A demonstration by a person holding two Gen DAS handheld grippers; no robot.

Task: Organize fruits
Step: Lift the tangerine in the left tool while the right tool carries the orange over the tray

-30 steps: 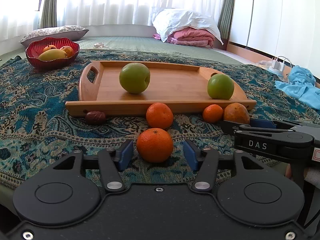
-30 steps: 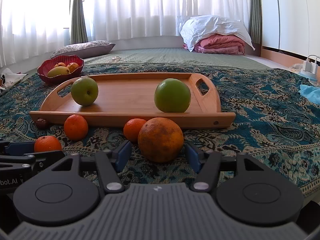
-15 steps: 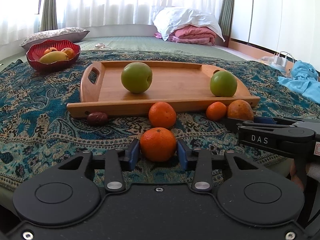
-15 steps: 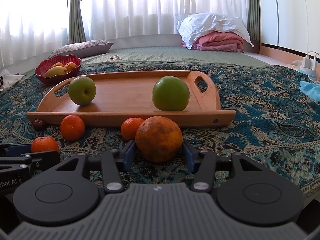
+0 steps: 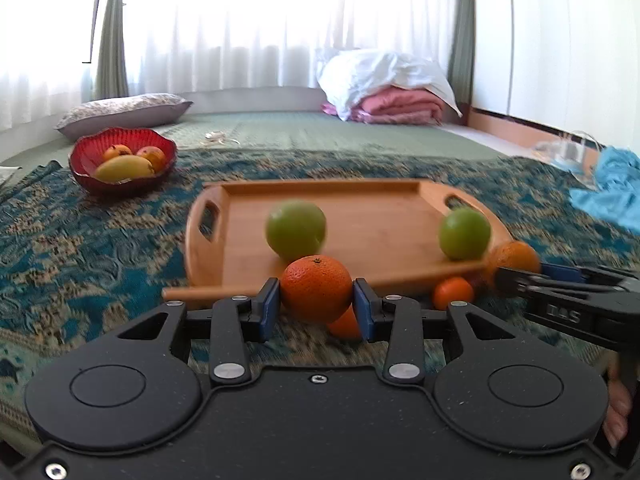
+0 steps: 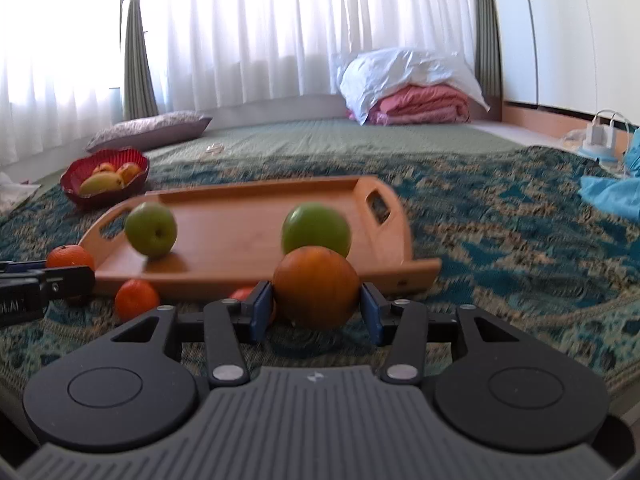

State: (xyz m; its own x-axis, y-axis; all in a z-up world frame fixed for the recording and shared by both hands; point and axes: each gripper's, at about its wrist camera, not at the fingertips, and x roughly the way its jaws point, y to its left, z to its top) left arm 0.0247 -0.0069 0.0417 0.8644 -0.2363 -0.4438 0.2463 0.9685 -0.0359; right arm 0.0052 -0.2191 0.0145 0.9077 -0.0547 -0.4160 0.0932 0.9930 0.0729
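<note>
My left gripper (image 5: 316, 311) is shut on a bright mandarin (image 5: 316, 289) and holds it above the cloth, in front of the wooden tray (image 5: 360, 216). My right gripper (image 6: 316, 312) is shut on a larger dull orange (image 6: 317, 293), also lifted. Two green apples (image 5: 295, 230) (image 5: 464, 233) sit on the tray. Two small mandarins lie on the cloth before the tray (image 6: 137, 299) (image 5: 453, 292); another one (image 5: 345, 324) is partly hidden behind my left fingers. The right gripper and its orange (image 5: 514, 258) show at the right of the left wrist view.
A red bowl (image 5: 122, 162) with a mango and other fruit stands at the back left. Patterned teal cloth (image 6: 520, 240) covers the surface. A blue garment (image 5: 612, 192) lies at the right. Pillow and folded bedding lie at the back.
Both grippers closed on their fruits and have lifted them off the cloth; the tray and apples now sit lower in both views.
</note>
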